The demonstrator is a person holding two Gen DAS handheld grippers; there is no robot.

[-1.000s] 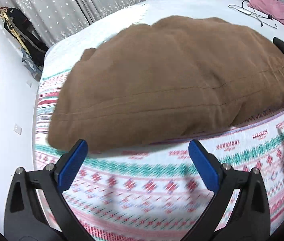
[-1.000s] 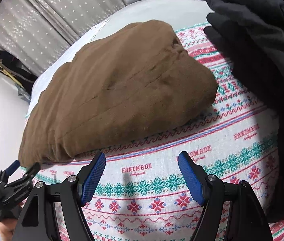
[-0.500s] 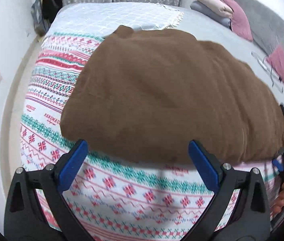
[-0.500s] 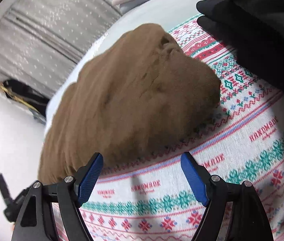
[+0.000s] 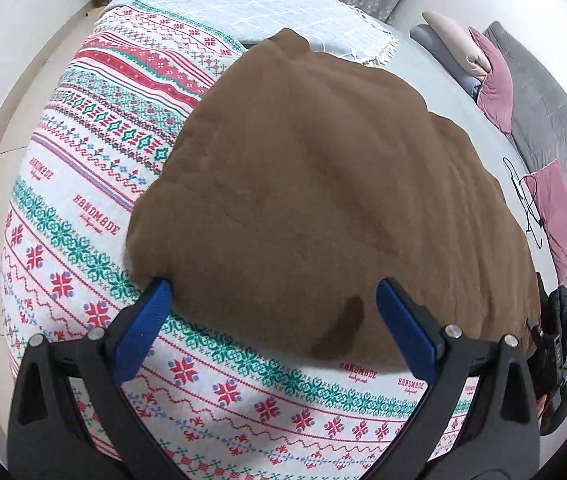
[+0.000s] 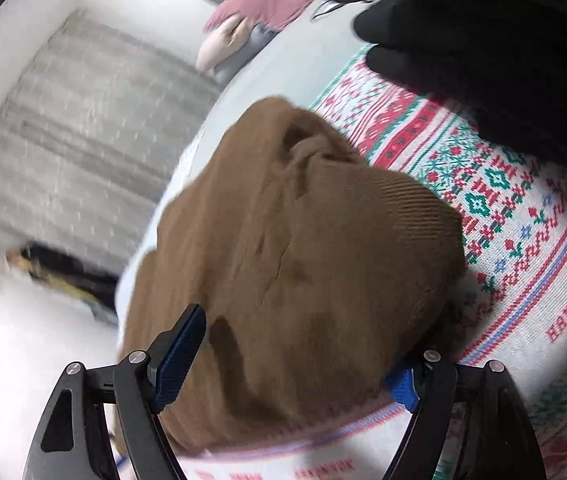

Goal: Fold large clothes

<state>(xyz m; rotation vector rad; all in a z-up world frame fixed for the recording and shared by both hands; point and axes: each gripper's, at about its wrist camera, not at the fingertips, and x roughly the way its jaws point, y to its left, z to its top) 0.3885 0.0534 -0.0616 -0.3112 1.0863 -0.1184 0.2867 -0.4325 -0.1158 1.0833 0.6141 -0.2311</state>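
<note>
On the bed, spread over a patterned blanket (image 5: pixel 83 216) of red, green and white bands printed with the word HANDMADE, lies the brown garment (image 5: pixel 323 184), a thick, soft piece folded into a broad rounded mound that covers most of the blanket's middle. Seen from the left wrist, the left gripper (image 5: pixel 271 316) has its jaws spread wide at the garment's near edge; the left blue pad touches the near-left corner of the fabric, the right pad lies over the fabric's near edge, and nothing is pinched between them. A darker patch shows on the cloth between the two pads. Seen from the right wrist, the right gripper (image 6: pixel 287 364) also stands with its jaws wide, one on either side of the garment's end, where a ribbed hem (image 6: pixel 399 200) curves over the top of the bundle; the cloth fills the gap between the pads without being clamped. A black jacket (image 6: pixel 495 52) lies on the blanket beyond that end, near the garment but apart from it. Farther up the bed in the left view are a pale checked throw (image 5: pixel 251 12), pink cushions (image 5: pixel 491 84), a grey quilt (image 5: pixel 555 120) and a thin black cable (image 5: pixel 527 204). Grey curtains (image 6: pixel 63 132) hang behind, blurred in the right view
</note>
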